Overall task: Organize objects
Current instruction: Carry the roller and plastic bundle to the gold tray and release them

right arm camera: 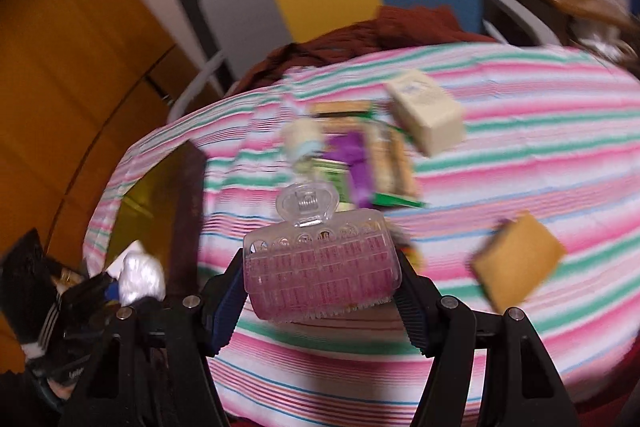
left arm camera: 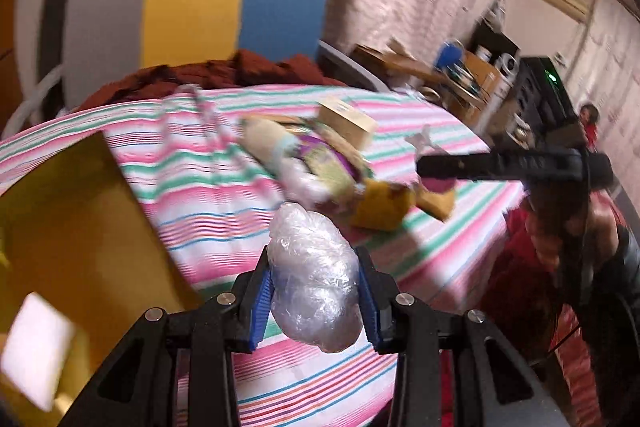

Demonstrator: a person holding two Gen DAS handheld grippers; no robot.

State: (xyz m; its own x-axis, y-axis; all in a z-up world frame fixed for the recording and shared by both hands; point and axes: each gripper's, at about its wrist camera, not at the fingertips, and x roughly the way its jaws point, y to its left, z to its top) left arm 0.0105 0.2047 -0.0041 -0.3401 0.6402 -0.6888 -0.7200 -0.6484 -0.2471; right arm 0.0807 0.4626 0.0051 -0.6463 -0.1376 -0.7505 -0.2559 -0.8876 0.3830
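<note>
Two grippers loaded | left gripper (left arm camera: 316, 291): plastic-wrapped bundle (left arm camera: 314, 279) | right gripper (right arm camera: 320, 283): pink hair roller (right arm camera: 322, 275) | labels blurred

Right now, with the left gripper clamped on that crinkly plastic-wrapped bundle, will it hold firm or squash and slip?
The plastic-wrapped bundle bulges past the left gripper pads, so it probably squashes rather than staying stiff. Its glossy, wrinkled film looks slick; it could creep out if squeezed harder. It is likely light, since it sits between the pads without visibly sagging.

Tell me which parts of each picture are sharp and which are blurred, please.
Left wrist view: the plastic-wrapped bundle in the left gripper is sharp, the pile behind smeared. Right wrist view: the clear pink case in the right gripper is sharp, the yellow sponge blurred.
</note>
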